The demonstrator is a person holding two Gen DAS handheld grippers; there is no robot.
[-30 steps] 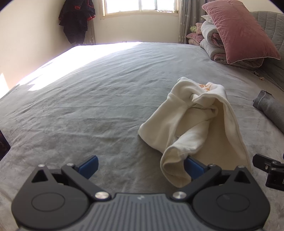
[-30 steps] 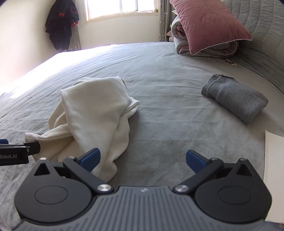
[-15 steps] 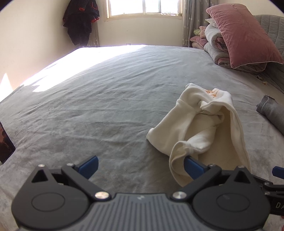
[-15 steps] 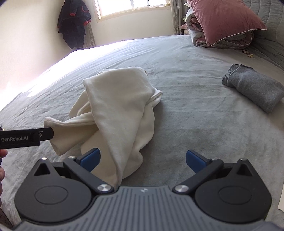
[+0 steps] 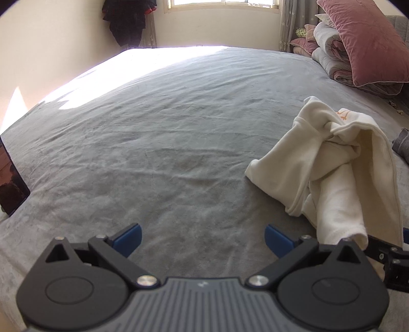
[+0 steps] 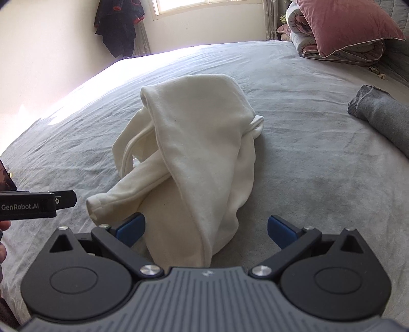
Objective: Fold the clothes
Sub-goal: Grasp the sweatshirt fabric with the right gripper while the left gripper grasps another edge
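Approaching crumpled cream garment [image 6: 199, 158] mid-frame on grey bed [image 5: 153, 153]; my right gripper [image 6: 205, 228] and left gripper [image 5: 202, 238] both spread, empty. Next: pinch edges, spread flat.

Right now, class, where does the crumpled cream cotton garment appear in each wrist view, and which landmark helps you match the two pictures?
Left wrist view: the crumpled cream cotton garment lies at the right side, beyond the right fingertip of the left tongs.
Right wrist view: it fills the centre, its near end between the open fingertips of the right tongs.
Shared landmark: the dusty-pink velvet pillow, top right in both.
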